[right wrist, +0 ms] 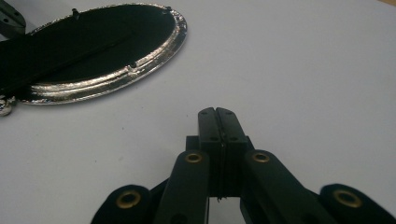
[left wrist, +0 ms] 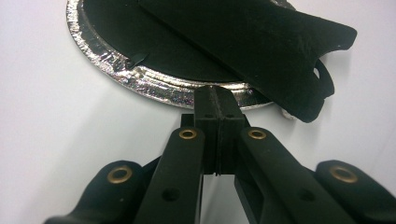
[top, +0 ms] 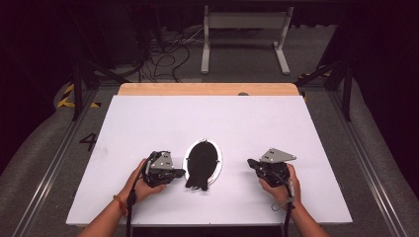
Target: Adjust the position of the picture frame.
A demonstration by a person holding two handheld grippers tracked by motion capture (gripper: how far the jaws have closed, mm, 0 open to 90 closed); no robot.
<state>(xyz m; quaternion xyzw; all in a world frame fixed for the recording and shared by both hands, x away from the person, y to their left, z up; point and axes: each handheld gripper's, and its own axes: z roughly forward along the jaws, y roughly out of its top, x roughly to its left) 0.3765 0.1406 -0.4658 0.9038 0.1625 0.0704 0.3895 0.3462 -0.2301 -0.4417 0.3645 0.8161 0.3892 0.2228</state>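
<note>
Two grippers, jaws pressed together, empty: left gripper (top: 177, 173) noses the tray (top: 217, 159) rim near the table's (top: 148, 123) front edge, seemingly to nudge it under its cloth (top: 201, 165); right gripper (top: 253, 163) waits apart.

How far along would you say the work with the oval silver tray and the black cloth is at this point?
Done: the black cloth already lies across the oval silver tray, one end hanging over its rim. In hand: the left gripper, jaws shut and empty, noses at the tray's edge. Left: nothing is gripped yet; the right gripper waits shut over the white table.
</note>
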